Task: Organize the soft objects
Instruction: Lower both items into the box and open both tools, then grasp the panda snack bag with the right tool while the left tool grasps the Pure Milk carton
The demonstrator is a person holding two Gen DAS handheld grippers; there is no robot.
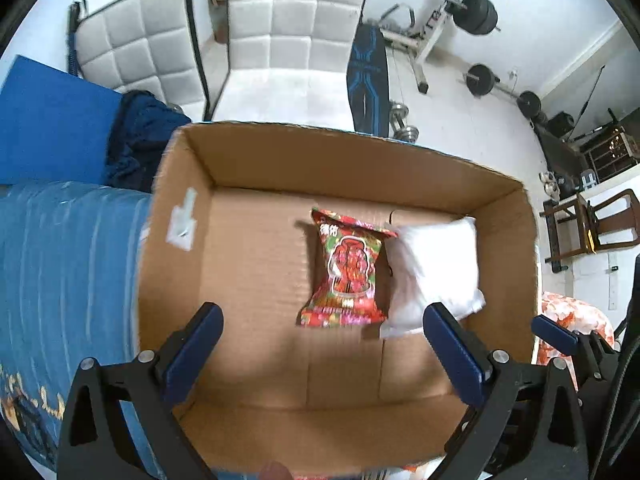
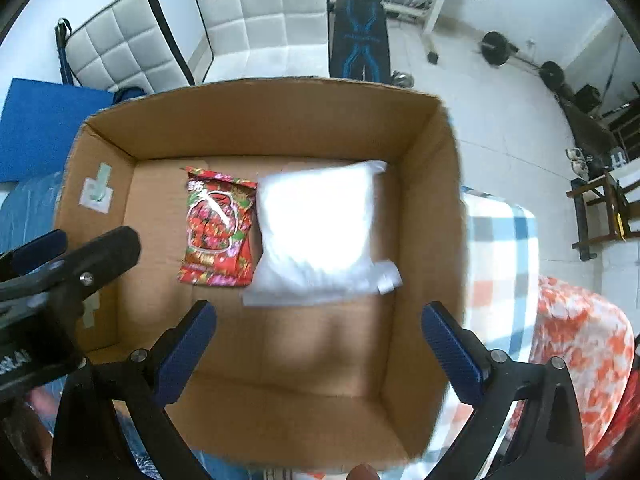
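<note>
We hold the left gripper (image 1: 322,326) spread wide over an open cardboard box (image 1: 256,152), nothing between its blue pads (image 1: 200,344). Our right gripper (image 2: 318,326) hangs over the same box (image 2: 424,184), equally wide and empty.

On the box floor lie two soft packs, side by side and touching. The red snack bag (image 1: 347,276) sits near the middle; its print carries a few white characters at the top, too smeared for us to read. The white pouch (image 1: 434,268) lies to its right, blown out by glare and blurred, so we can make out no label on it. In the right wrist view the snack bag (image 2: 218,226) and the pouch (image 2: 320,236) lie the same way.

A pale label scrap (image 1: 182,220) clings to the left box wall, without legible writing. The left tool's body (image 2: 60,280) cuts into the right wrist view, carrying white letters we cannot read.

The box floor lies bare to the left of the bag and along the near wall. The box rests on a blue cover (image 1: 60,272); a checked cloth (image 2: 496,256) and an orange floral fabric (image 2: 580,336) sit off its right edge. Beyond stand white quilted chairs (image 1: 280,28) and a weight bench (image 1: 368,76).
</note>
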